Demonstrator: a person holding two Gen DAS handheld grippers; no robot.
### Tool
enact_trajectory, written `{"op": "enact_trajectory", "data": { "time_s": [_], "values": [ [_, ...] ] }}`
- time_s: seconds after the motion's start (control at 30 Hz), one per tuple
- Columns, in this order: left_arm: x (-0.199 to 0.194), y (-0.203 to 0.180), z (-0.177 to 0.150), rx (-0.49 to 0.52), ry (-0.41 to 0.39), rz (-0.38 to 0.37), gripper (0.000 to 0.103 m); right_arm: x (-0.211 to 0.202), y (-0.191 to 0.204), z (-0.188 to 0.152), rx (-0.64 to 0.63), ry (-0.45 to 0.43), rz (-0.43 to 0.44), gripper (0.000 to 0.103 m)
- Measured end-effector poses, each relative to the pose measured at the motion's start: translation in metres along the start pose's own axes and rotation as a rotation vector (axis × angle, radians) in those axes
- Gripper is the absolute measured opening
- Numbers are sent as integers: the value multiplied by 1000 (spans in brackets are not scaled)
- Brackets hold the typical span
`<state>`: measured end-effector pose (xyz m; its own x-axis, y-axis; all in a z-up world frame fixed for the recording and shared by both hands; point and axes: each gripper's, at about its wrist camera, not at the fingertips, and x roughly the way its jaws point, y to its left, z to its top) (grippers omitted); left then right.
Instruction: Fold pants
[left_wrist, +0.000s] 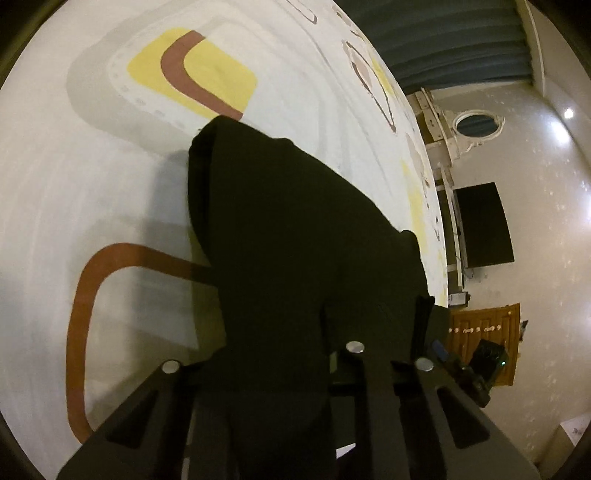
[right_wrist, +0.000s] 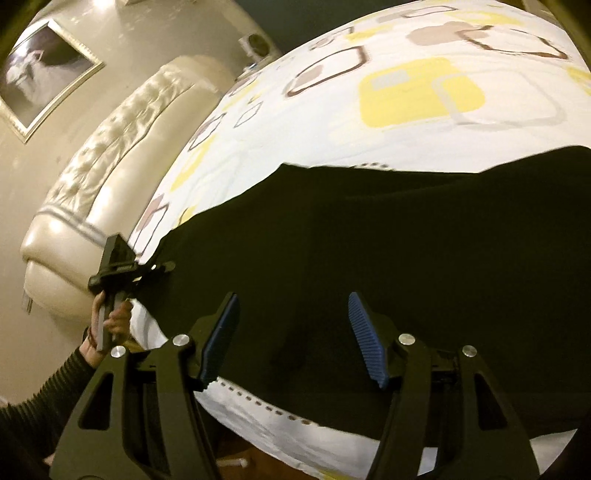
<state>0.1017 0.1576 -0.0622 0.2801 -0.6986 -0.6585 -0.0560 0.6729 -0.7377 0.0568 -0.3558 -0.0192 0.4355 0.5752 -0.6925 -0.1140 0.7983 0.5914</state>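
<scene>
Now, in the left wrist view, your left hand-held gripper (left_wrist: 373, 314) has its fingers drawn close together with black cloth of the pants (left_wrist: 295, 229) pinched between them. From that grip the pants run forward and to the left, away from you, over the patterned bedspread (left_wrist: 92, 184), ending in a rounded edge near a yellow patch of the print. The cloth drapes over the hand-held gripper, so it seems lifted at your end and resting on the bed farther out.

Next, in the right wrist view, your right hand-held gripper (right_wrist: 291, 336) stands wide open with nothing between its blue ribbed pads (right_wrist: 364, 339). The pants (right_wrist: 406, 258) lie directly ahead of and beneath it, their long axis running across the view from left to right over the bedspread (right_wrist: 406, 92). At the far left end you can see the left hand-held gripper (right_wrist: 166, 266) at the corner of the cloth, with your hand (right_wrist: 110, 321) on its handle. So the right one is the free one, and it is nearest the near long edge of the pants, just above the hem of the bedspread.
</scene>
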Motion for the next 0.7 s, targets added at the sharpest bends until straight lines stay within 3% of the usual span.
{"op": "enact_trajectory", "data": {
  "time_s": [0.17, 0.33, 0.53, 0.7],
  "values": [
    [-8, -23, -3, 60, -29, 78, 14, -10, -7, 2, 24, -47, -49, 74],
    [-18, -50, -5, 104, -56, 99, 14, -19, -14, 7, 50, -84, -70, 75],
    [-23, -120, -15, 236, -87, 152, 13, -30, -17, 12, 69, -116, -79, 76],
    [-14, -183, -28, 345, -91, 141, 13, -43, -18, 17, 78, -146, -72, 76]
  ]
}}
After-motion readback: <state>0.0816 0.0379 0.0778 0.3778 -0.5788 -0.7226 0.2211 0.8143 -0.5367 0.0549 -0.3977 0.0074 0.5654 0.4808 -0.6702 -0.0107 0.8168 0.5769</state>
